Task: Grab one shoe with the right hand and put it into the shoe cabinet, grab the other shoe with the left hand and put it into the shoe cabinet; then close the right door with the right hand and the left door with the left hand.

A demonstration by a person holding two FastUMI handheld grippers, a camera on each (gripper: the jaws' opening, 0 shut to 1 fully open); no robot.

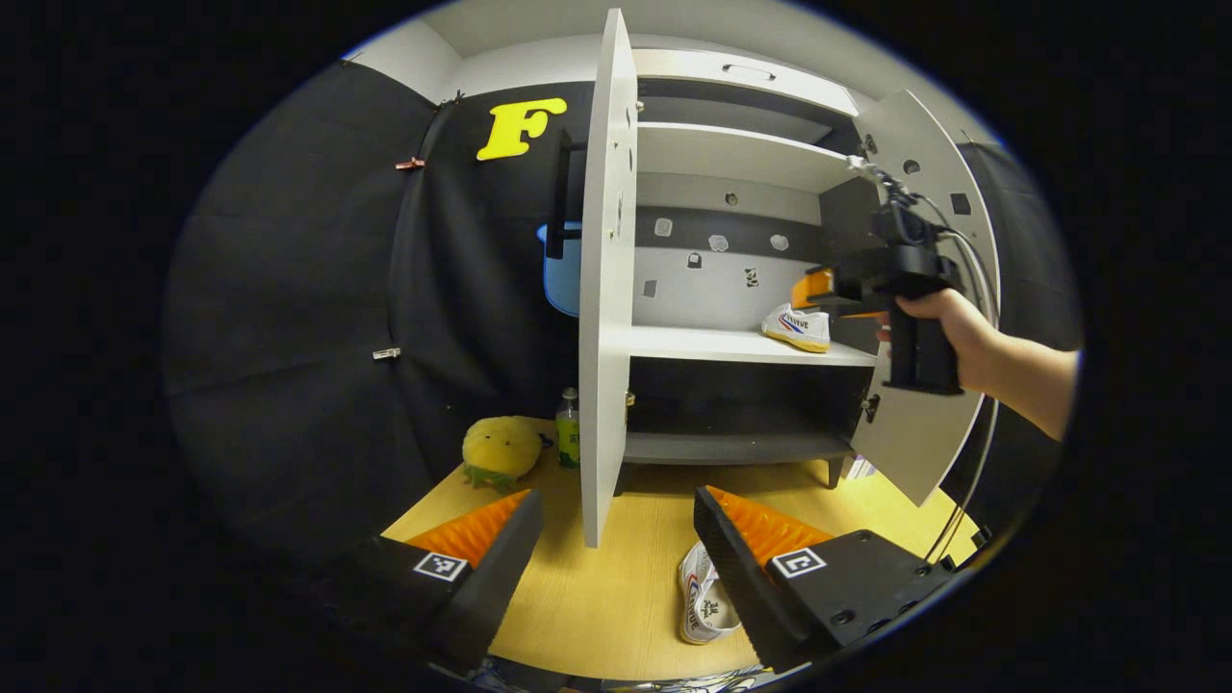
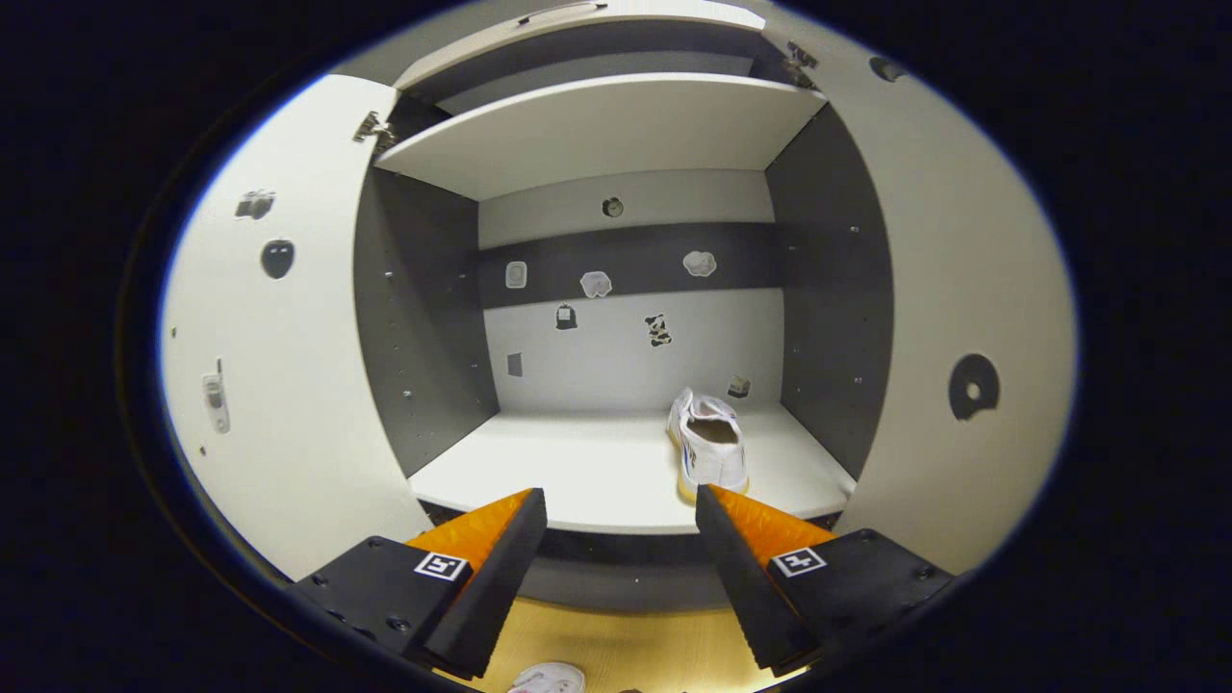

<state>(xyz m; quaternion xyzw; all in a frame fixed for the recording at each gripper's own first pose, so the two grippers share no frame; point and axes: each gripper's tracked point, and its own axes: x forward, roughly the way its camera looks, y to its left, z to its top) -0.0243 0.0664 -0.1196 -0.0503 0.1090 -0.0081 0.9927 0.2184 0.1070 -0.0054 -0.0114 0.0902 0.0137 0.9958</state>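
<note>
One white shoe (image 1: pixel 798 327) (image 2: pixel 710 445) stands on the right part of the cabinet's middle shelf (image 1: pixel 712 345) (image 2: pixel 597 472). The other white shoe (image 1: pixel 703 604) lies on the wooden floor, partly behind a finger of my left gripper (image 1: pixel 619 529), which is open and hovers above it. A sliver of that shoe (image 2: pixel 551 679) peeks in at the bottom of the right gripper view. My right gripper (image 2: pixel 621 525) (image 1: pixel 816 289) is open and empty just in front of the shelf, held by a hand (image 1: pixel 948 332). Both cabinet doors, left (image 1: pixel 606 279) (image 2: pixel 279 356) and right (image 1: pixel 924 308) (image 2: pixel 962 327), stand open.
A yellow plush toy (image 1: pixel 500 449) and a small green bottle (image 1: pixel 569 428) sit on the floor left of the cabinet. Cables (image 1: pixel 962 250) trail from the right gripper. The lower shelf (image 1: pixel 731 445) is bare.
</note>
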